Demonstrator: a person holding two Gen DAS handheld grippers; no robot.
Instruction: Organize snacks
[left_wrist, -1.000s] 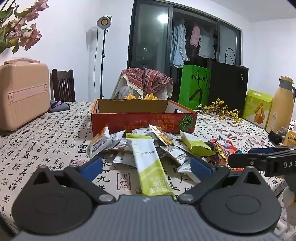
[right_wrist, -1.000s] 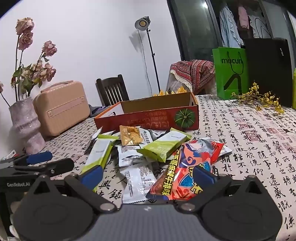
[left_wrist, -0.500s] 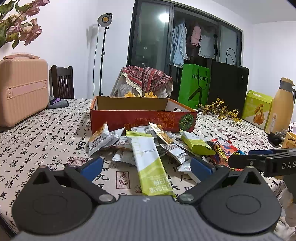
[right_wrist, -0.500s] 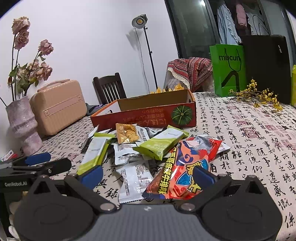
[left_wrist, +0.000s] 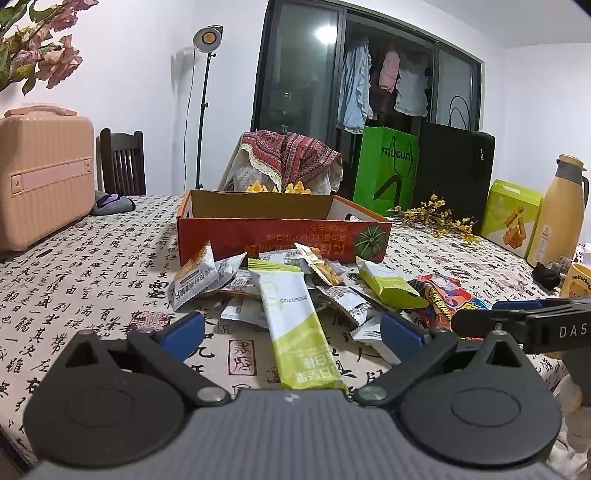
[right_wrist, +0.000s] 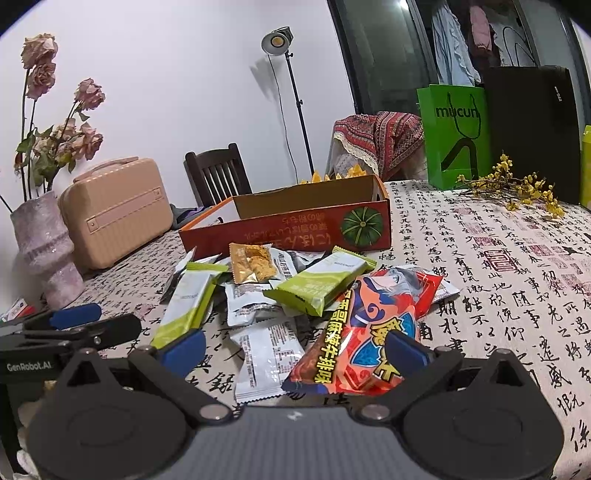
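Observation:
A pile of snack packets lies on the tablecloth before an open orange cardboard box (left_wrist: 280, 236), which also shows in the right wrist view (right_wrist: 295, 225). My left gripper (left_wrist: 291, 332) is open, low over a long white-and-green packet (left_wrist: 295, 325) lying between its fingers. My right gripper (right_wrist: 293, 347) is open over a red-orange packet (right_wrist: 369, 328) and a white packet (right_wrist: 266, 358). A green packet (right_wrist: 317, 284) and a clear packet of yellow snacks (right_wrist: 253, 262) lie farther in. Each gripper shows in the other's view, the right one (left_wrist: 517, 321) and the left one (right_wrist: 70, 325).
A pink case (left_wrist: 40, 173) and a vase of dried roses (right_wrist: 44, 251) stand at the left. A green bag (right_wrist: 456, 136), a black bag (right_wrist: 535, 129), yellow flowers (right_wrist: 517, 188), a yellow flask (left_wrist: 561, 210) and a green carton (left_wrist: 509, 218) stand at the right and back.
Both grippers have shifted slightly toward the pile; the packets lie where they were. Both stay open.

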